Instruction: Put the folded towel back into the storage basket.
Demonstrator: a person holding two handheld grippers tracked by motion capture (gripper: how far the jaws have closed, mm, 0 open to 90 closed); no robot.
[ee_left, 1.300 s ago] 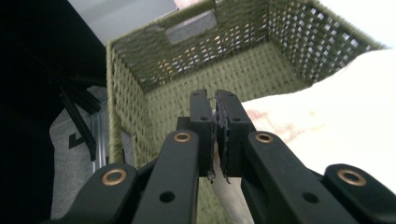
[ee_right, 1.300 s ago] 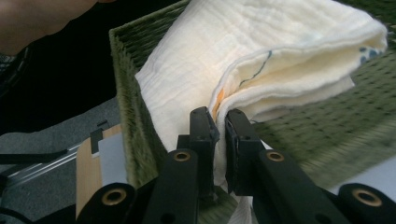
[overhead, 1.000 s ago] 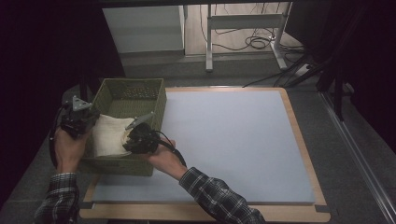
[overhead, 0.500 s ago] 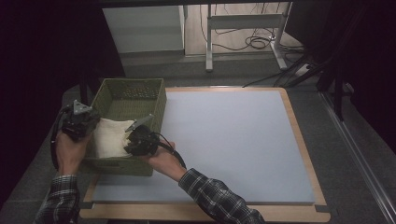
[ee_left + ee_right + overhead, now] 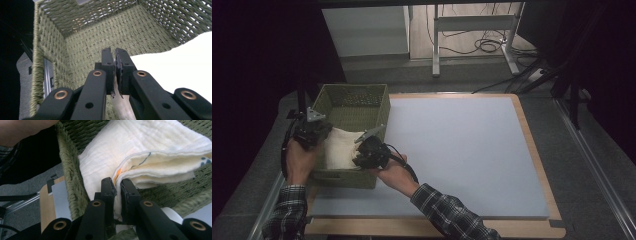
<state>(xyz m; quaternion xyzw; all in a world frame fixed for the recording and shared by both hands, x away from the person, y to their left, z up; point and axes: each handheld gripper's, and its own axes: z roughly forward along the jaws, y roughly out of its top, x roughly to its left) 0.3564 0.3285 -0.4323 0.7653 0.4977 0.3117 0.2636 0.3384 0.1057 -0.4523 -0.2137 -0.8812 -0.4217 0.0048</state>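
The basket [image 5: 354, 102] is coarse woven fibre, olive and matt. Inside it lies a cream cloth [image 5: 339, 148], soft and crinkled like gauze, with stitched edges. Each claw has matt black plastic jaws with brassy rivets. Beside the basket, the table [image 5: 462, 150] has a smooth matt grey mat with a pale wood edge.

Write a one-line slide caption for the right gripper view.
Right gripper pinching the edge of a folded cream cloth inside a green woven basket.
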